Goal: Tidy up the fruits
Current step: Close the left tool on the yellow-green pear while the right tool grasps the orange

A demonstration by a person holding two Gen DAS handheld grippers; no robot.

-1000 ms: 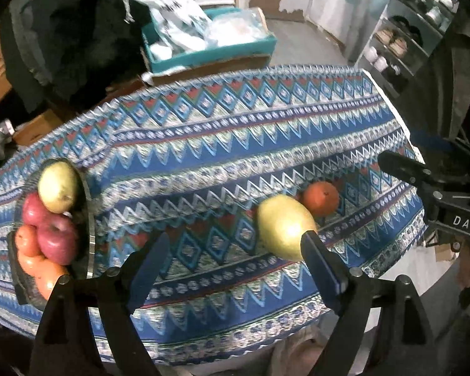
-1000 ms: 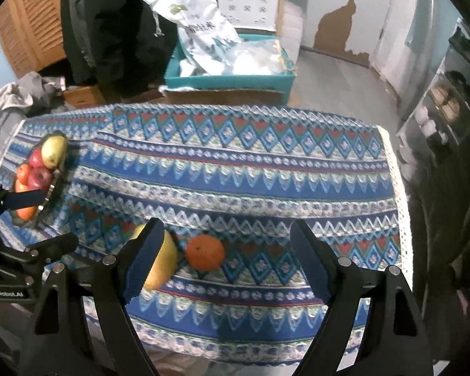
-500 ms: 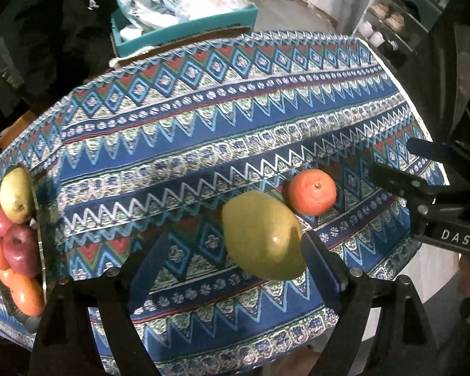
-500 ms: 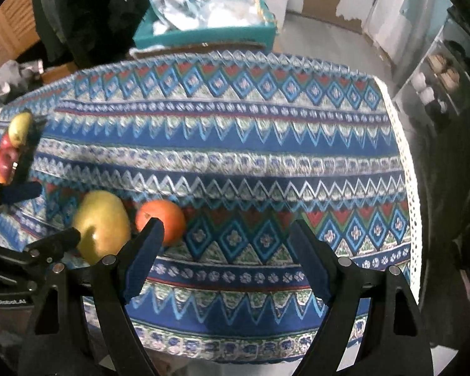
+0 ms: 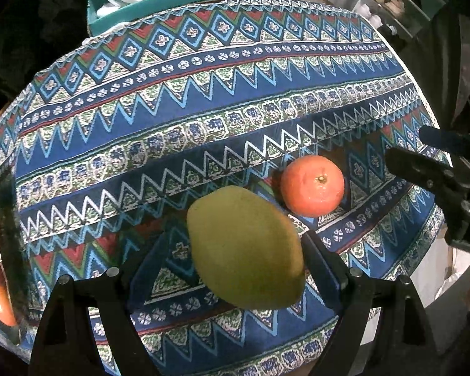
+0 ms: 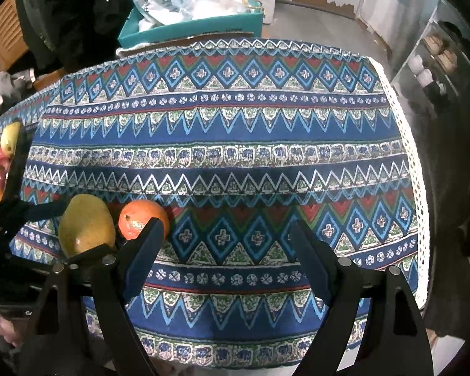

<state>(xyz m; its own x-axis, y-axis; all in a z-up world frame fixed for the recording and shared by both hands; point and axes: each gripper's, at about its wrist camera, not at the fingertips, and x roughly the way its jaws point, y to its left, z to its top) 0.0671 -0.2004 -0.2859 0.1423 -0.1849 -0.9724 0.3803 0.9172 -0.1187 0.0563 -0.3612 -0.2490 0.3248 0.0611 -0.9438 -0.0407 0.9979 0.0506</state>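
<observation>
1. Both grippers point steeply down at the table, side by side over its near edge.
2. The left gripper (image 5: 232, 260) is spread wide. The mango (image 5: 246, 247) lies between its fingers, close to the right finger; whether that finger touches it, I cannot tell. Nothing is gripped.
3. The right gripper (image 6: 225, 250) is also spread wide and empty. Only bare tablecloth (image 6: 222, 131) lies between its fingers. Its left finger (image 6: 144, 250) overlaps the orange (image 6: 141, 217) in the right wrist view; contact cannot be judged.
4. The mango is oval, yellow-green and matte. The orange is round, glossy and finely pitted, lying just beside the mango.
5. The cloth is woven, with blue, red and green zigzag and diamond bands.
6. A dark fruit bowl (image 5: 11, 250) sits at the table's left end, holding red, yellow and orange fruit.
</observation>
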